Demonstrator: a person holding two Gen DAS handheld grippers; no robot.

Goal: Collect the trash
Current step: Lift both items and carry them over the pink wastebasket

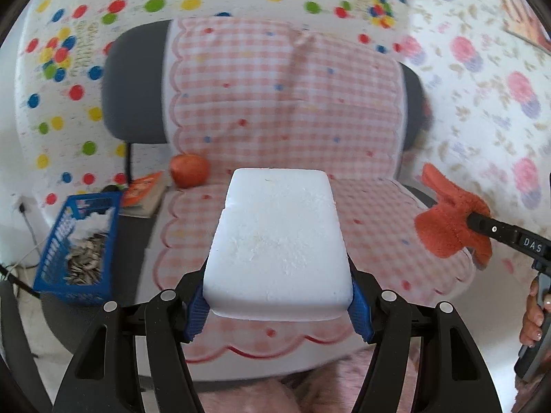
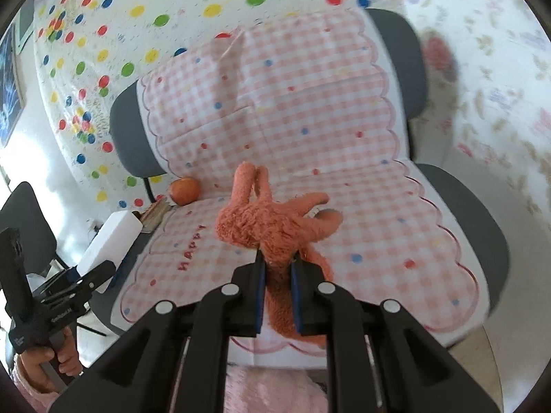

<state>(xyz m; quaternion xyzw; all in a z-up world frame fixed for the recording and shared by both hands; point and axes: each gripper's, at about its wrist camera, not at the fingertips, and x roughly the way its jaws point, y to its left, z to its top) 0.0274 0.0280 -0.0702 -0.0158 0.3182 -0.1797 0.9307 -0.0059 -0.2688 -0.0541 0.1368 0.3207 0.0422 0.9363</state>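
So the white foam block (image 1: pixel 275 241) is being held up over the near part of the chair seat, with the left gripper (image 1: pixel 277 304) pinching it between its blue-padded fingers (image 1: pixel 196 309) on both sides. Off to the right, the right gripper (image 2: pixel 278 287) is squeezing an orange plush toy (image 2: pixel 268 220) between fingers that are nearly pressed together, also above the pink checked seat cover (image 2: pixel 361 186).

Looks like the carry step to me: 2 items are grabbed and both are hanging in the air. The blue basket (image 1: pixel 74 241) on the left, already holding scraps, is probably the drop spot, so next both need swinging left over its rim before letting go. An orange fruit (image 1: pixel 189 170) is sitting at the far left of the seat.
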